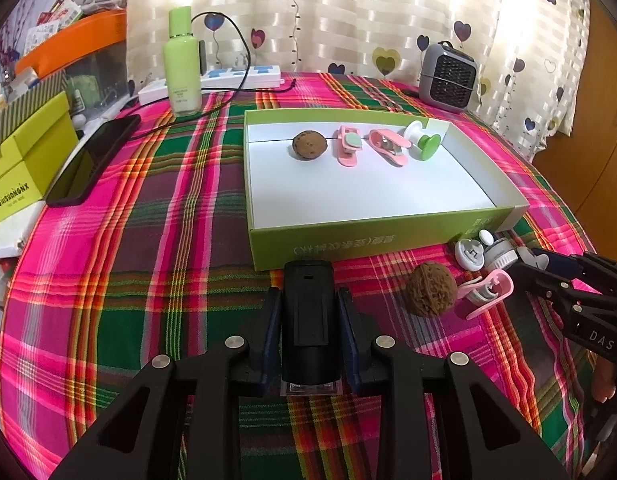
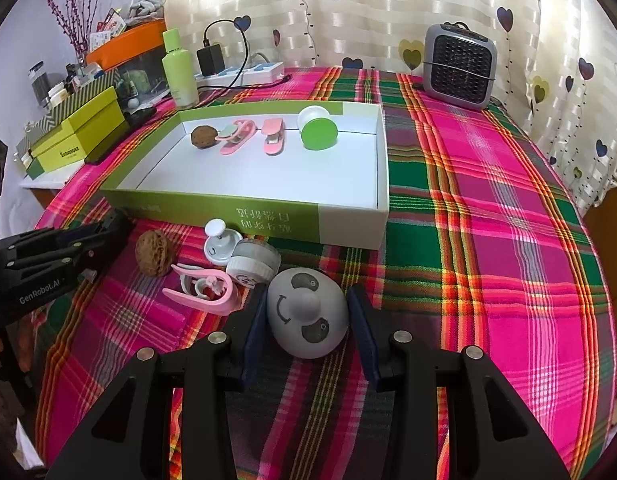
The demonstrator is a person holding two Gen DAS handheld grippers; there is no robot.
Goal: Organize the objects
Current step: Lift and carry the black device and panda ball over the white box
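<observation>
My left gripper (image 1: pixel 308 320) is shut on an upright black cylinder (image 1: pixel 307 304), just in front of the green tray (image 1: pixel 388 236). My right gripper (image 2: pixel 308 320) is shut on a white panda-faced ball (image 2: pixel 306 316) resting on the plaid cloth. The tray's white floor holds a walnut (image 1: pixel 309 145), two pink clips (image 1: pixel 347 146) (image 1: pixel 389 146) and a green-and-white spool (image 1: pixel 422 140) in a row at the back. Loose in front of the tray lie a second walnut (image 2: pixel 153 253), a pink clip (image 2: pixel 204 290), a white disc (image 2: pixel 220 242) and a small white jar (image 2: pixel 252 260).
A green bottle (image 1: pixel 183 64), a power strip (image 1: pixel 236 76) with cables and a dark phone (image 1: pixel 92 160) sit at the back left. Yellow-green boxes (image 1: pixel 24 160) stack at the left edge. A small grey heater (image 1: pixel 448 76) stands at the back right by the curtain.
</observation>
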